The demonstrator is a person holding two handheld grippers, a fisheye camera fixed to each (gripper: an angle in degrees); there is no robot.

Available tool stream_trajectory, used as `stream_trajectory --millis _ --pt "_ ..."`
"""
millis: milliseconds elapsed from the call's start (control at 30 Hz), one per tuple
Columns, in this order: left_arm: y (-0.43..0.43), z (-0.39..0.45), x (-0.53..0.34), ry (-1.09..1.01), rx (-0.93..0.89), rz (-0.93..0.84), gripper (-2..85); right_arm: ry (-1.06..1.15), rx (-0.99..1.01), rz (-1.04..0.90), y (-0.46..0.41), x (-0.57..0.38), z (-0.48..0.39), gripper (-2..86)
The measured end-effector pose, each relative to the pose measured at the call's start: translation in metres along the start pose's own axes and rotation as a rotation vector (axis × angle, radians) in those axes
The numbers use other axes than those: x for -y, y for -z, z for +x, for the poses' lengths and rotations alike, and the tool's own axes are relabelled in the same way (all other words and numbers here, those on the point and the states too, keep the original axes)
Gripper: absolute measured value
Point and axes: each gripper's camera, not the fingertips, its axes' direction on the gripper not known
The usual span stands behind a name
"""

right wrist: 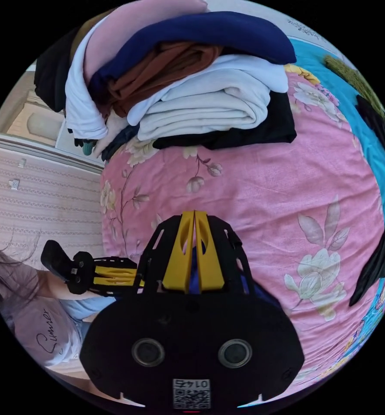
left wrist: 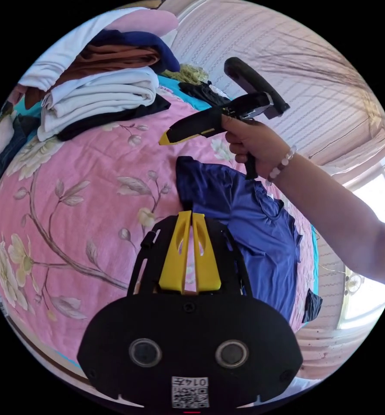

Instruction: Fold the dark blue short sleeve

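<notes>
The dark blue short-sleeve shirt (left wrist: 253,225) lies spread flat on the pink floral bedcover (left wrist: 71,207). My left gripper (left wrist: 191,213) is shut, with its tips at the shirt's near edge. I cannot tell whether any cloth is caught between them. A hand holds my right gripper (left wrist: 164,140) in the air above the shirt's far corner, shut and with nothing in it. In the right gripper view my right gripper (right wrist: 194,212) is shut over the bedcover (right wrist: 287,186). A strip of the blue shirt (right wrist: 194,263) shows behind it. My left gripper (right wrist: 127,276) reaches in from the left.
A tall pile of folded clothes (left wrist: 101,90) (right wrist: 192,86) stands on the bed beyond the shirt. Black garments (left wrist: 201,93) (right wrist: 383,216) lie along the bed's far side. A person (right wrist: 36,315) stands at the bed's edge near a striped wall.
</notes>
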Motion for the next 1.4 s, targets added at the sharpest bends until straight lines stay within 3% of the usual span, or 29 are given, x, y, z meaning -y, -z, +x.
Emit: stream_trajectory --millis 100,233,467,667,967,1100,1267,1400 --pt "-0.006 -0.004 -0.004 0.0 0.011 -0.038 -1.0 -0.005 -0.034 0.003 0.008 -0.009 -0.013 2.2" --pt "-0.011 -0.008 -0.011 0.023 -0.004 -0.054 -1.0 -0.039 -0.139 -0.198 -0.025 -0.015 -0.011 3.5" --pt "0.005 0.0 -0.006 -0.002 0.018 0.023 -1.0 -0.022 -0.083 -0.029 -0.004 -0.018 -0.019 0.3" --pt "-0.012 -0.008 -0.01 0.024 0.041 -0.012 -1.0 -0.064 -0.092 -0.006 -0.035 -0.03 -0.009 0.5" --pt "0.023 -0.002 -0.017 0.025 0.056 0.028 -0.4 -0.094 -0.14 0.242 0.032 -0.114 -0.023 1.5" --pt "0.009 0.011 -0.008 0.022 -0.04 -0.022 4.6 -0.068 -0.117 0.207 0.005 -0.13 -0.038 2.2" --pt "-0.025 0.016 -0.01 0.054 0.025 -0.047 5.6 -0.125 -0.184 0.134 -0.055 -0.125 -0.046 8.5" --pt "-0.028 0.026 -0.011 -0.006 0.073 -0.045 5.1 -0.158 -0.218 0.147 -0.082 -0.134 -0.038 7.2"
